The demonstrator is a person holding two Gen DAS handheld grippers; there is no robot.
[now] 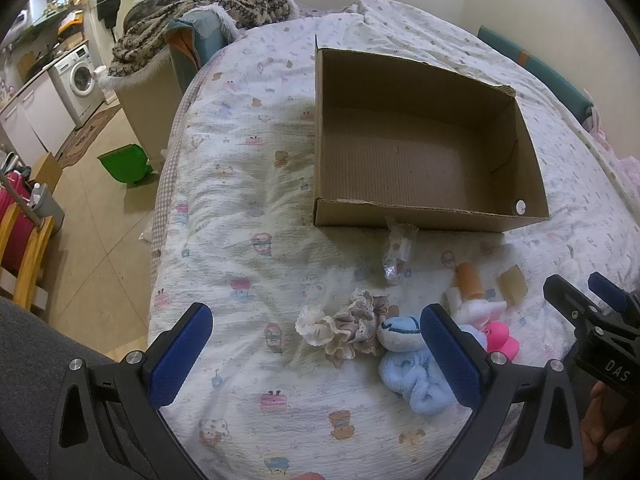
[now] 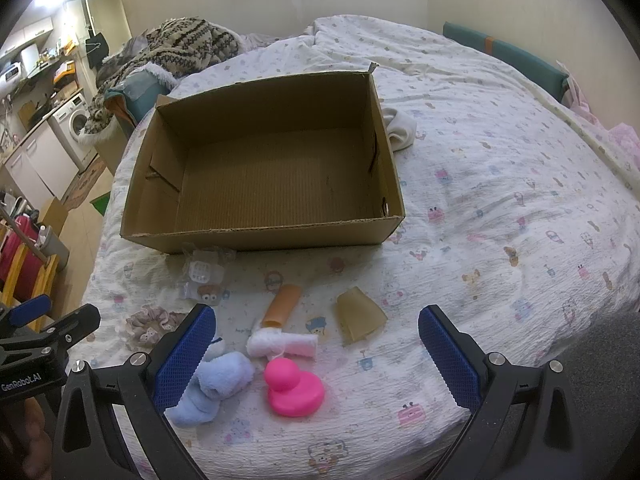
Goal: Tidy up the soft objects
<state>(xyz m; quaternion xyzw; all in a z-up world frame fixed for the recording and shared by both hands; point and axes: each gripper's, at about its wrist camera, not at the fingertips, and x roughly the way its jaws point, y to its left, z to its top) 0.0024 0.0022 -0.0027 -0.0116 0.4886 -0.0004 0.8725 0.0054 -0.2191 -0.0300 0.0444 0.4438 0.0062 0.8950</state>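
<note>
An empty cardboard box (image 1: 432,216) (image 2: 264,236) sits on the bed. In front of it lie beige lace scrunchies (image 1: 344,326) (image 2: 150,322), a light blue plush (image 1: 412,376) (image 2: 218,380), a pink rubber duck (image 2: 294,388) (image 1: 502,338), a white rolled cloth (image 2: 282,344), an orange tube (image 2: 284,304) (image 1: 470,280), a tan piece (image 2: 358,314) (image 1: 512,286) and a clear plastic packet (image 1: 396,256) (image 2: 204,276). My left gripper (image 1: 316,354) is open, above the scrunchies. My right gripper (image 2: 316,354) is open, above the duck, and shows in the left wrist view (image 1: 580,292).
The bed (image 2: 500,200) has a cartoon-print quilt. A white cloth (image 2: 400,128) lies behind the box's right side. A patterned blanket (image 1: 208,8) is heaped at the far left. The bed's left edge drops to a tiled floor (image 1: 100,220) with a green bin (image 1: 124,162).
</note>
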